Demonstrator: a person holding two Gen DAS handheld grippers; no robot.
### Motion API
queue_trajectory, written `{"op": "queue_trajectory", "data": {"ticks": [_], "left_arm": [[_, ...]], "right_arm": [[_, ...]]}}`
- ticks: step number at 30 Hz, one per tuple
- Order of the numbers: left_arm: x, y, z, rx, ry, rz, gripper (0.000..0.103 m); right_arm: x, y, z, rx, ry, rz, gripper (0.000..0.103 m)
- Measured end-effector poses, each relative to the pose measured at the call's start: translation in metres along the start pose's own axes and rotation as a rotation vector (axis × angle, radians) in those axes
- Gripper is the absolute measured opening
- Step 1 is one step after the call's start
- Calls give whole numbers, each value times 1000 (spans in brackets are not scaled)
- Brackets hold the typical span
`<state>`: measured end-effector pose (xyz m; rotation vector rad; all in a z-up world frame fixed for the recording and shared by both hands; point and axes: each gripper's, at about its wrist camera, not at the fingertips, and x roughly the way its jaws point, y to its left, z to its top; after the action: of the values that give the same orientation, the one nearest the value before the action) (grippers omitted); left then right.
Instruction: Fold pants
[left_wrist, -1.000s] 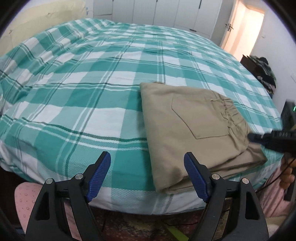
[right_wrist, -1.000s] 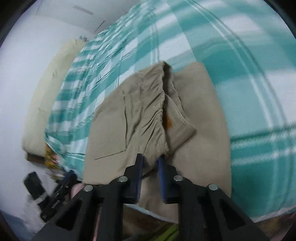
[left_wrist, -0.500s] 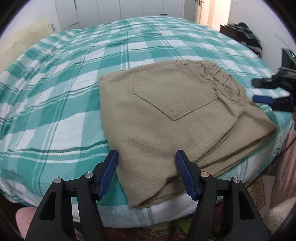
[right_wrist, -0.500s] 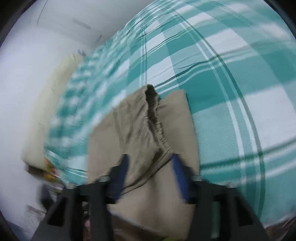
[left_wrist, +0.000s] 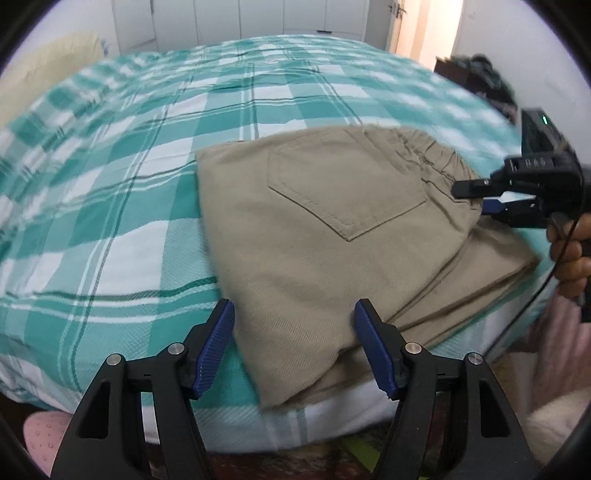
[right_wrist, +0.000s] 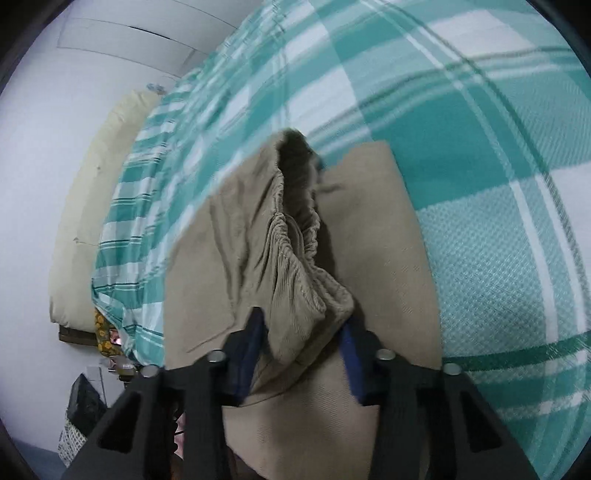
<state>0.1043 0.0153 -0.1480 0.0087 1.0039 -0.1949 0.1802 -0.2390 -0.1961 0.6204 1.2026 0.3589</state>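
Folded khaki pants (left_wrist: 332, 229) lie on the bed near its front edge, back pocket up, elastic waistband to the right. My left gripper (left_wrist: 295, 343) is open, its jaws either side of the pants' near folded edge, just above it. My right gripper (left_wrist: 476, 195) shows at the waistband on the right. In the right wrist view my right gripper (right_wrist: 303, 350) is open with the gathered waistband (right_wrist: 303, 266) of the pants between its jaws.
The bed has a teal and white checked cover (left_wrist: 129, 184). A cream pillow (right_wrist: 85, 221) lies at the head. White wardrobes (left_wrist: 258, 18) and an open doorway stand behind. A dark dresser with clothes (left_wrist: 476, 74) is at right.
My right gripper opened from shut on the waistband and now straddles it. My left gripper moved right and closer, over the pants' near edge.
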Motion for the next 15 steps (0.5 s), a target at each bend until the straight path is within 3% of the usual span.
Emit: {"op": "queue_trajectory", "data": {"ticks": [1,3,6,10,13,14,15], "left_arm": [[-12,11,0,-39,-23,-35,72],[-35,26,-3,-71,-72,-94,88],[-48,26,-10,-5,-83,-109,90],[-33,-1,-20,119,-54,-41,90],[-16,-12,-22,148,-26,22,90],[-13,-12,-23,152,-17,35,89],[-11,-10,-24,152,-10,48,82]], "right_arm": [[-11,7,-1,-16,-27,38,21],[-30,30,0,-48,-78,85,20],[-47,61,2,-80,-125,134,20],[-53,89,4,-71,-154,184,20],[-61,99,2,-54,-152,216,20],[-65,100,2,-34,-149,237,20],[-68,100,0,-20,-149,253,20]]}}
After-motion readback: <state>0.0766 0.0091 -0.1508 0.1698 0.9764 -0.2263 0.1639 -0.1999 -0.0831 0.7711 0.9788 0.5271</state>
